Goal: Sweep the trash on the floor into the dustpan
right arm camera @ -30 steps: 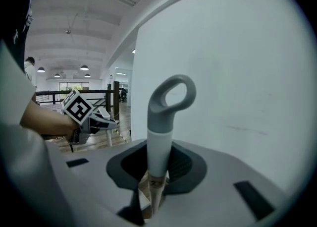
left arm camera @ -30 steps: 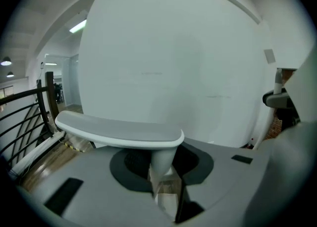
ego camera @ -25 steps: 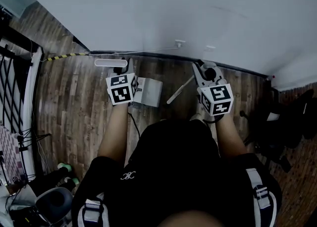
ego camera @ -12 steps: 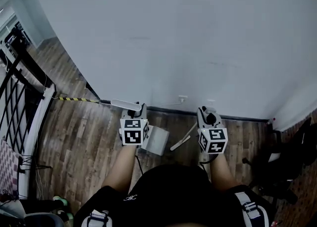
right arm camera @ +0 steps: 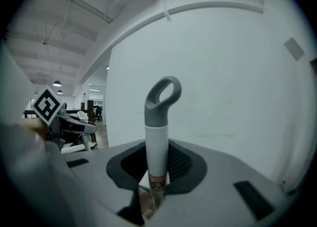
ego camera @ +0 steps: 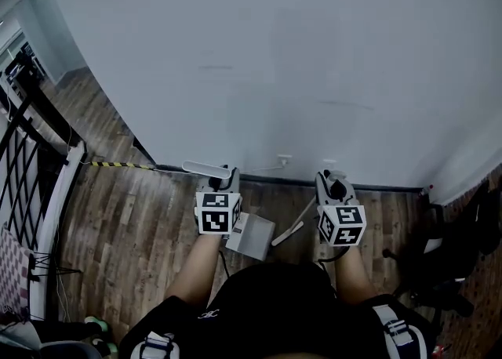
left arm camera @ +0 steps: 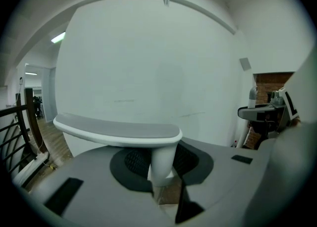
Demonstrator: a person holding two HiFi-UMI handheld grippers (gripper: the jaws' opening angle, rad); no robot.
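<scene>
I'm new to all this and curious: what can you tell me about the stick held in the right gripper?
The broom handle is a slim, round, white shaft, plastic by the look, topped by a grey cap that ends in an open hanging loop. A reddish printed band circles it low down. In the right gripper view it stands upright, clamped between the jaws of the right gripper, with a plain white wall behind it. The gripper hides its lower end there.

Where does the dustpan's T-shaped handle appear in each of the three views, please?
Head view: dustpan handle, left of centre, below the white wall.
Left gripper view: centre, held by the left gripper.
Right gripper view: far left, small.
Shared landmark: the white wall.
</scene>
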